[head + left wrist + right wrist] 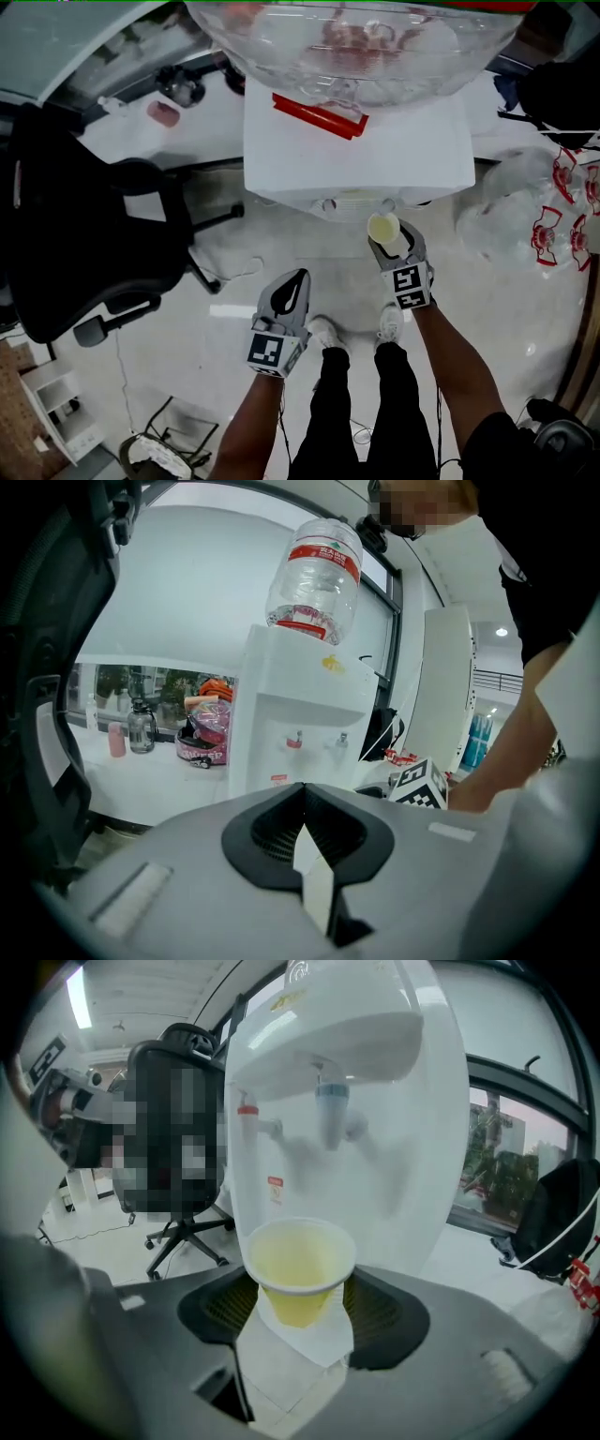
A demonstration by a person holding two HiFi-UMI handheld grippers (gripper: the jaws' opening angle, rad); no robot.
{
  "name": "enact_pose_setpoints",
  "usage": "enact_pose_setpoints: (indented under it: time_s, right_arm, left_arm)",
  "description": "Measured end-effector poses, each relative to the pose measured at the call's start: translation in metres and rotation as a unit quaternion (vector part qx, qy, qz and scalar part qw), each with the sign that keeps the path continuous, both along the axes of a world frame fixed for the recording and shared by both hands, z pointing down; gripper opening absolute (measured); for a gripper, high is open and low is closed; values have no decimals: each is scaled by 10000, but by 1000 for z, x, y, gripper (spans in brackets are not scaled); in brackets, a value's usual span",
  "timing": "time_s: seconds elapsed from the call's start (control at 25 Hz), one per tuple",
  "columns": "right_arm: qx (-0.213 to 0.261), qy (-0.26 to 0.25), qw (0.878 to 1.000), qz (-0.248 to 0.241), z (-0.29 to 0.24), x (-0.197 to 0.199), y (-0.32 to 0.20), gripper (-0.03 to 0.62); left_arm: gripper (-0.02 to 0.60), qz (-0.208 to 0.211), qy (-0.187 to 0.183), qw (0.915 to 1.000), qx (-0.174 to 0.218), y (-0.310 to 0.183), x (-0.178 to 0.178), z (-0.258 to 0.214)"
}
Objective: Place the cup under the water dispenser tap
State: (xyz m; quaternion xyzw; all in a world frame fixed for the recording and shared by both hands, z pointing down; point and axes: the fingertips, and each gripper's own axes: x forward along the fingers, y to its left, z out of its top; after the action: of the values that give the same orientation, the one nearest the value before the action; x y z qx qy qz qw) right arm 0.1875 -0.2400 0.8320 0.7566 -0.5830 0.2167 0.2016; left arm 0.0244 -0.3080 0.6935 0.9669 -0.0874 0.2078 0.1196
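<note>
The cup (300, 1269) stands upright between the right gripper's (302, 1309) jaws. Its open mouth faces up, its body narrows downward, and its long axis runs vertically. The jaws stand fairly wide and grip the cup's sides, with the rim above the pads.

Ahead of this claw and higher than the cup's mouth are the water dispenser's (375, 1147) two taps, a red tap (247, 1110) and a blue tap (330, 1101). The cup is in front of the dispenser's face and below the taps, apart from both. Only the right gripper view shows the pale yellow inside of the cup and the taps over it. In the head view the cup (383, 228) is just a small pale disc at the claw's tip, close to the dispenser's front edge, and the taps are hidden under the big water bottle (356, 37).

The left gripper (303, 794) has its jaws pressed together with nothing between them. Its own view shows the dispenser farther ahead.

From above, both forearms reach forward from the body. The right gripper (396, 246) is extended farther toward the dispenser. The left gripper (292, 292) is held back, beside the person's feet.
</note>
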Motion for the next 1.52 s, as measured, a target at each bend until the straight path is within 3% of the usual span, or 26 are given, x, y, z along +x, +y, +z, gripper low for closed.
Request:
enact_pose_setpoints:
  time_s: [0.12, 0.4, 0.84, 1.0, 1.16, 1.28, 1.4, 1.52]
  right_arm:
    - [3, -50, 9997, 246, 15, 6, -8, 284]
    - [242, -273, 9952, 908, 35, 22, -23, 287]
    - [365, 307, 9942, 959, 34, 27, -37, 298]
    - [360, 229, 9938, 1025, 35, 28, -36, 337]
    - [306, 186, 9939, 1042, 42, 30, -31, 337]
    - [311, 142, 9949, 954, 45, 27, -32, 337]
    - [317, 49, 9948, 966, 45, 23, -29, 367]
    - [280, -82, 9945, 1009, 40, 14, -16, 380]
  left_arm:
    - [17, 65, 112, 9999, 21, 4, -1, 9]
    - [17, 77, -11, 10000, -52, 13, -15, 32]
    - [17, -7, -168, 9996, -237, 33, -31, 56]
    - [17, -1, -242, 9995, -220, 33, -34, 57]
    - [17, -40, -13, 9997, -222, 33, -34, 55]
    - [17, -78, -184, 9994, -274, 34, -37, 60]
    - [17, -129, 279, 9994, -172, 35, -32, 54]
    - [17, -102, -211, 9992, -309, 41, -38, 55]
